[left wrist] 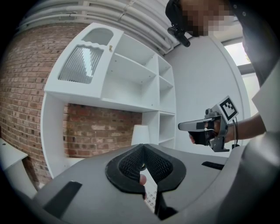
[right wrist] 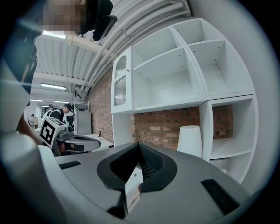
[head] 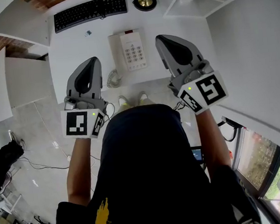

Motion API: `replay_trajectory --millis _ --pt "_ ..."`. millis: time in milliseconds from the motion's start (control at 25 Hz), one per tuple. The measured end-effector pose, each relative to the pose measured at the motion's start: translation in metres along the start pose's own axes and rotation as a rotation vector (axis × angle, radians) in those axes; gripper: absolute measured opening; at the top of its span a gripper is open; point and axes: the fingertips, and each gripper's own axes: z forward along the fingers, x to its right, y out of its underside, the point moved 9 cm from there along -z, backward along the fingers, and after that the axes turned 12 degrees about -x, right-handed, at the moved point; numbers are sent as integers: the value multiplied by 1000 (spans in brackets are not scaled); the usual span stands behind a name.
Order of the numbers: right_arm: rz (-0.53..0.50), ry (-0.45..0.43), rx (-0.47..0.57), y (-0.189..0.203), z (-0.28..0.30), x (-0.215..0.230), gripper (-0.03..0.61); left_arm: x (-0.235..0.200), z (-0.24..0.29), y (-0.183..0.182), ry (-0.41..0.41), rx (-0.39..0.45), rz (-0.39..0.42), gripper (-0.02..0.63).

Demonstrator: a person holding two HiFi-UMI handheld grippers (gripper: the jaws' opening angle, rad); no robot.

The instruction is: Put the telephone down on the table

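Both tongs closed, nothing in them. Left tongs (head: 94,60) & right tongs (head: 162,39) are held side by side, well apart, over the near edge of the flat white table (head: 74,46). The white plastic telephone w/ grey buttons (head: 129,50) lies flat on the table btw the two tongs, touching neither. Its curly white cord (head: 113,79) sits just right of the left tongs. A long black keyboard (head: 90,11) lies farther out, past the tong tips. Ahead of the tongs: tall white shelves (right wrist: 175,65) & a red brick wall (left wrist: 26,87).
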Motion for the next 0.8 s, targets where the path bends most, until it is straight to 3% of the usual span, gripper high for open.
replay_trajectory --millis 800 --pt "-12 -9 -5 0 0 -5 -3 8 -6 1 20 -13 -11 18"
